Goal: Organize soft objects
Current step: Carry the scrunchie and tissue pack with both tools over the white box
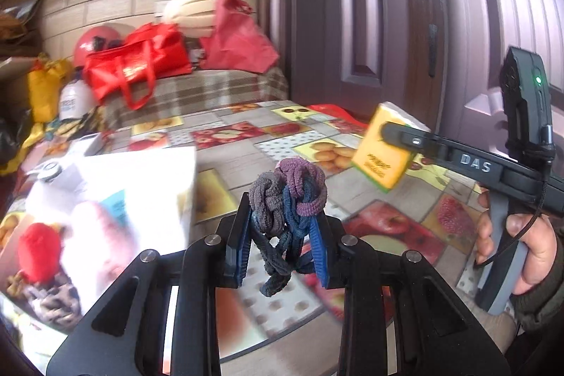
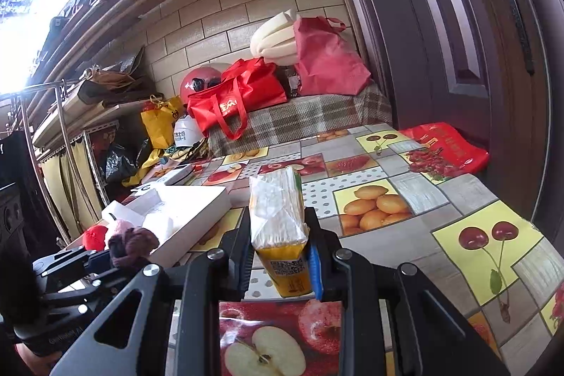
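Tabletop (image 2: 416, 273) is showing a fruit-print patchwork: cherries, oranges, apples on yellow, red, grey squares. Hair-tie bundle (image 1: 287, 196) is mixing grey, navy, purple. Tissue pack (image 2: 278, 228) is showing a yellow wrapper, white tissue. White box (image 2: 190, 217) at 9 o'clock; red pompom (image 1: 38, 252) inside. Fingers (image 1: 319, 245) are showing blue pads.

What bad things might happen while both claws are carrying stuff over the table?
The bundle of hair ties is pinched low in the left gripper, with loops dangling, so one might slip out. The right gripper grips the tissue pack only near its bottom, so it might tip. Both are near the white box and might bump it.
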Demonstrator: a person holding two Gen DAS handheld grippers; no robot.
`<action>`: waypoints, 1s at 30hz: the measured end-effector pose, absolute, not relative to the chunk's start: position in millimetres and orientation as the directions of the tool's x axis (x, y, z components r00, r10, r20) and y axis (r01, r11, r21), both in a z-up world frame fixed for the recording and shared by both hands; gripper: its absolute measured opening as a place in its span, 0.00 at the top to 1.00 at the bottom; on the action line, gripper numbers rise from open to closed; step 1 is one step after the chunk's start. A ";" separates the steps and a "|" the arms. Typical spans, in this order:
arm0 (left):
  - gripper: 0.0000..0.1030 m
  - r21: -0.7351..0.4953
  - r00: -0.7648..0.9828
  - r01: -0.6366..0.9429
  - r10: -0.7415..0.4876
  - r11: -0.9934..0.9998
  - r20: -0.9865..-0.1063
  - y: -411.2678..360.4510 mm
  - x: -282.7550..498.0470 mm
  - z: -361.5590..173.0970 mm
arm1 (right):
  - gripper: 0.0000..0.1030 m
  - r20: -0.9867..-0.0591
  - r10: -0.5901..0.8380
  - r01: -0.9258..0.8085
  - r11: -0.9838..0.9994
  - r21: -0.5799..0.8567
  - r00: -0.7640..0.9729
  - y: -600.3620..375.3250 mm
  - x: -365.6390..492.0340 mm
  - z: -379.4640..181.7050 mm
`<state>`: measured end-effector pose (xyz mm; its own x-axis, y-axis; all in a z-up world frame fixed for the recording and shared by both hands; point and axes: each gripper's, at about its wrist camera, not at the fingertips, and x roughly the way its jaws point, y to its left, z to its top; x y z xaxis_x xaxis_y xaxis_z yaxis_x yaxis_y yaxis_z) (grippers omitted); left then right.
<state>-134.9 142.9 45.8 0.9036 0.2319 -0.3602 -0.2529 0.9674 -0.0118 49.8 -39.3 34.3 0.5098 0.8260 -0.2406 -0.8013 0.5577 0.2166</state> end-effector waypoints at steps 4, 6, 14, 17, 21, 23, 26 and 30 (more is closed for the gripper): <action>0.73 -0.047 0.892 -0.327 0.292 0.944 -0.345 167.8 -154.8 45.5 | 0.75 -0.242 0.838 -0.824 0.535 0.185 0.489 -30.1 35.9 35.9; 0.73 -0.061 0.887 -0.354 0.314 0.933 -0.338 176.8 -162.2 45.3 | 0.75 -0.241 0.839 -0.835 0.529 0.148 0.489 -24.5 26.6 37.4; 0.73 -0.056 0.877 -0.407 0.372 0.912 -0.304 191.2 -181.6 45.4 | 0.75 -0.226 0.853 -0.868 0.494 0.057 0.471 -9.7 -2.8 38.7; 0.72 -0.067 0.873 -0.430 0.396 0.900 -0.283 196.9 -190.8 46.4 | 0.75 -0.224 0.861 -0.879 0.475 0.036 0.456 -4.3 -10.2 38.8; 0.72 -0.079 0.855 -0.482 0.449 0.872 -0.259 212.9 -205.7 47.7 | 0.75 -0.235 0.875 -0.897 0.441 0.029 0.422 5.1 -18.7 37.6; 0.72 -0.084 0.840 -0.513 0.480 0.854 -0.252 223.5 -210.3 48.4 | 0.75 -0.244 0.880 -0.904 0.426 0.026 0.408 10.9 -22.9 36.9; 0.72 -0.107 0.808 -0.569 0.530 0.816 -0.258 245.3 -213.4 47.2 | 0.75 -0.263 0.885 -0.915 0.402 0.020 0.383 20.9 -27.6 35.6; 0.72 -0.174 0.780 -0.612 0.551 0.772 -0.298 272.5 -214.3 41.4 | 0.75 -0.290 0.890 -0.926 0.377 0.030 0.353 37.0 -31.4 32.8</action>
